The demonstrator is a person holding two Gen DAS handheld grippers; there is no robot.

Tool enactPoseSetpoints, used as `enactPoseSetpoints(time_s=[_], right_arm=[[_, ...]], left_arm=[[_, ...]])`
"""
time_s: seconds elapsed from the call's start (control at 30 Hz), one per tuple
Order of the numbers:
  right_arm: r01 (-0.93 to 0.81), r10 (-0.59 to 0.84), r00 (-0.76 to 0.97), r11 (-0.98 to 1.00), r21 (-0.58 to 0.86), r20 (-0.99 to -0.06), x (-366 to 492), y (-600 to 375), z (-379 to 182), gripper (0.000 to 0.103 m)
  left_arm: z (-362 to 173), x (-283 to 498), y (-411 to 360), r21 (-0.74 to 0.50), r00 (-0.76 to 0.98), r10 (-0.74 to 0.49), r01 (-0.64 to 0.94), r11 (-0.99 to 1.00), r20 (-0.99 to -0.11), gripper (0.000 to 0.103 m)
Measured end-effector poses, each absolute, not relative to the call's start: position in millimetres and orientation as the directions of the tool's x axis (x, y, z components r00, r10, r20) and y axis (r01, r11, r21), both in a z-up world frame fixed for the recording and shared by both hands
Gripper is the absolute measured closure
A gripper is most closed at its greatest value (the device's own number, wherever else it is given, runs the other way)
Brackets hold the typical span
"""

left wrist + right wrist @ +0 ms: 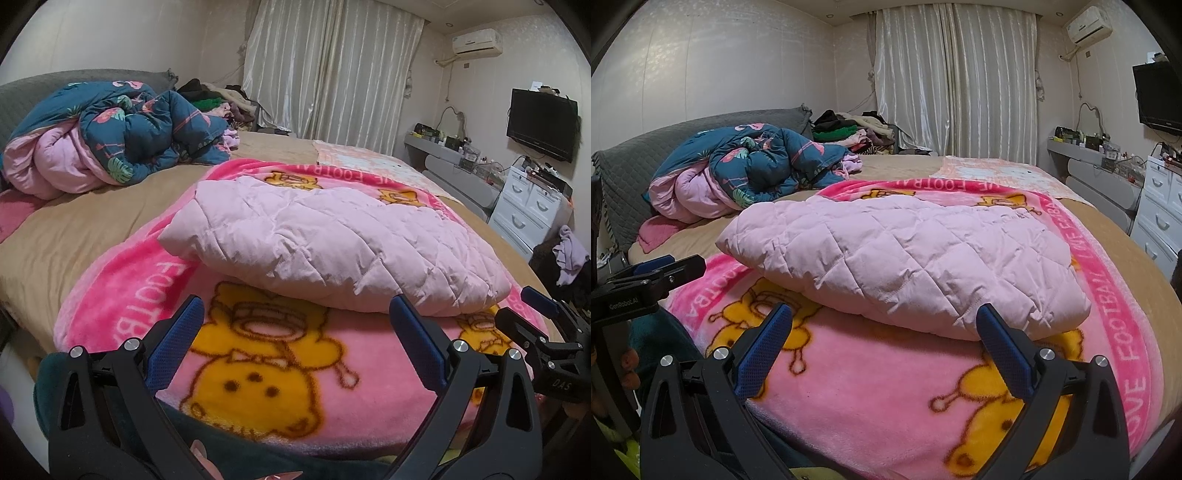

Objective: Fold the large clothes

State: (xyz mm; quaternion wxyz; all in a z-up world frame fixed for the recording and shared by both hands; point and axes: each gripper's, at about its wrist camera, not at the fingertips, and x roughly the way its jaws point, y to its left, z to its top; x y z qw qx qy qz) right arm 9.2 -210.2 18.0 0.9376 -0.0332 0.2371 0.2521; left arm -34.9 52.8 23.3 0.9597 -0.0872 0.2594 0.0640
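Observation:
A pale pink quilted garment [325, 243] lies folded into a thick rectangle on a pink cartoon blanket [258, 369] spread on the bed. It also shows in the right wrist view [916, 258], on the same blanket [871, 387]. My left gripper [295, 314] is open and empty, just in front of the garment's near edge. My right gripper [884, 321] is open and empty, also just short of the near edge. The right gripper shows at the right edge of the left wrist view [535, 314]. The left gripper shows at the left edge of the right wrist view [665, 269].
A crumpled teal and pink duvet [110, 147] lies at the bed's head on the left. A pile of clothes [221, 99] sits behind it by the curtains. White drawers [528, 206], a grey shelf and a wall TV [539, 125] stand to the right of the bed.

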Motion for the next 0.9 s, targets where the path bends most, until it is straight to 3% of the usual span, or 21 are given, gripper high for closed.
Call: enactPoseSetpoints(time_s=[0.9], right_arm=[[-0.486, 0.455, 0.759, 0.872, 0.060, -0.466, 9.7, -210.2, 18.3, 0.004]], left_arm=[[22.4, -37.6, 51.6, -0.138, 0.858, 0.070, -0.162, 0.977, -0.509, 0.009]])
